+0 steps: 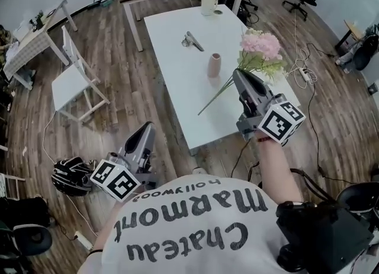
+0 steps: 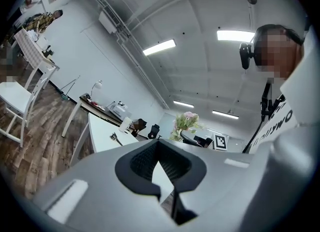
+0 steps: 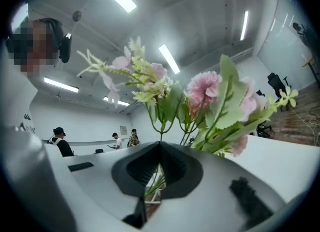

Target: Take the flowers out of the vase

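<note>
My right gripper (image 1: pixel 238 74) is shut on a bunch of pink flowers (image 1: pixel 260 47) above the right edge of the white table (image 1: pixel 177 89). The long green stems (image 1: pixel 216 95) trail down and left below the jaws, free in the air. In the right gripper view the blossoms and leaves (image 3: pixel 205 88) rise just past the closed gripper (image 3: pixel 160 143), stems pinched between the pads. A small pinkish vase (image 1: pixel 214 64) stands upright on the table, left of the flowers. My left gripper (image 1: pixel 148 128) (image 2: pixel 159 142) hangs shut and holds nothing, off the table's near left corner over the floor.
A white jug (image 1: pixel 208 0) and a metal tool (image 1: pixel 192 41) lie farther back on the table. A white folding chair (image 1: pixel 74 80) stands to the left, with a black bag (image 1: pixel 71 175) on the floor. Cables and a power strip (image 1: pixel 305 74) run along the right.
</note>
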{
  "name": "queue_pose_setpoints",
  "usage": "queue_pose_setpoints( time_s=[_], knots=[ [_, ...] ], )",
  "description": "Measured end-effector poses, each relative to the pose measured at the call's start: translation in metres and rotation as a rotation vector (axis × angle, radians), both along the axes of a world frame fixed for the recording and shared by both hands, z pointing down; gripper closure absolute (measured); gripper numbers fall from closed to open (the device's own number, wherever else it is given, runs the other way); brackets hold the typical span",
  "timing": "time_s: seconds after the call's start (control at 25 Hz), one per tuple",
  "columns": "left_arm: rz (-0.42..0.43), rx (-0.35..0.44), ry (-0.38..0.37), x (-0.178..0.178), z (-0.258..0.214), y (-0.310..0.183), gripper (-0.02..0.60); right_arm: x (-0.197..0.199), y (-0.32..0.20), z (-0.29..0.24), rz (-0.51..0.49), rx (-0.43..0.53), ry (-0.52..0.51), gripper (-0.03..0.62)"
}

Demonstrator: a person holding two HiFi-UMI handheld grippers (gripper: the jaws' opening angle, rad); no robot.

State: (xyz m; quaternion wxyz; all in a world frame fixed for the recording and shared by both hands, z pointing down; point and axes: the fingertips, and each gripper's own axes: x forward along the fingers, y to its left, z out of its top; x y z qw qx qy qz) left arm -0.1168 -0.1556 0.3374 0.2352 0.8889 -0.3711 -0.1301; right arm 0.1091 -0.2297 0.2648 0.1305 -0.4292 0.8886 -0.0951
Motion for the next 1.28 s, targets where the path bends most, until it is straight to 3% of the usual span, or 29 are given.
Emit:
queue_pose_setpoints(
  time_s=[0.8, 1.28],
  knots=[
    [0.220, -0.038, 0.045, -0.049, 0.014, 0.130, 0.577, -0.102, 0.199, 0.063, 0.102, -0.171, -0.015, 0.579],
    [0.296, -0.118, 0.081, -0.034, 0.032, 0.188, 0.577, -0.096, 0.265, 0.088, 0.150, -0.300, 0.017, 0.579]
  ],
)
